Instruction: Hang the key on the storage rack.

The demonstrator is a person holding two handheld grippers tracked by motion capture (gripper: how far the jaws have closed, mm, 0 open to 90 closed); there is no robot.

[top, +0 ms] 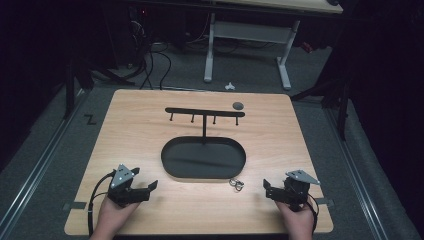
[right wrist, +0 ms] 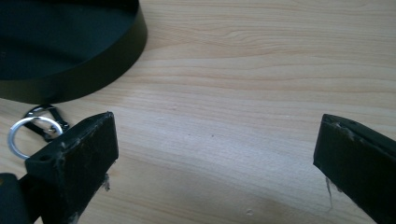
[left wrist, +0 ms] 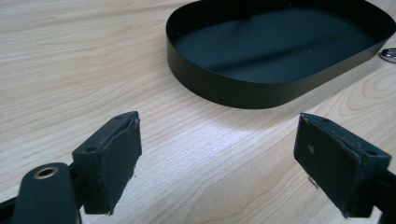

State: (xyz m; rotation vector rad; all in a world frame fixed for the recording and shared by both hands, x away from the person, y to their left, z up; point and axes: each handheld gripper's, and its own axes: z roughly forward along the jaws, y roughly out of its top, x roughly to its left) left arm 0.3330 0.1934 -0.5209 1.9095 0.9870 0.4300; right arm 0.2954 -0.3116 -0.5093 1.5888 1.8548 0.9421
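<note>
A black oval tray lies mid-table, and a thin post rises from its far side to a black T-shaped hook rack. A silver key ring with a dark clip lies on the wood just off the tray's near right rim. My left gripper rests near the front left and is open, its jaws wide apart over bare wood. My right gripper rests near the front right, also open with nothing between its pads. The left gripper view shows my left gripper, the tray and the ring. The right gripper view shows my right gripper, the tray wall and the key ring.
A small grey round object lies on the table behind the rack's right end. The wooden table has open surface left and right of the tray. Beyond it stand a white desk frame, cables and dark floor.
</note>
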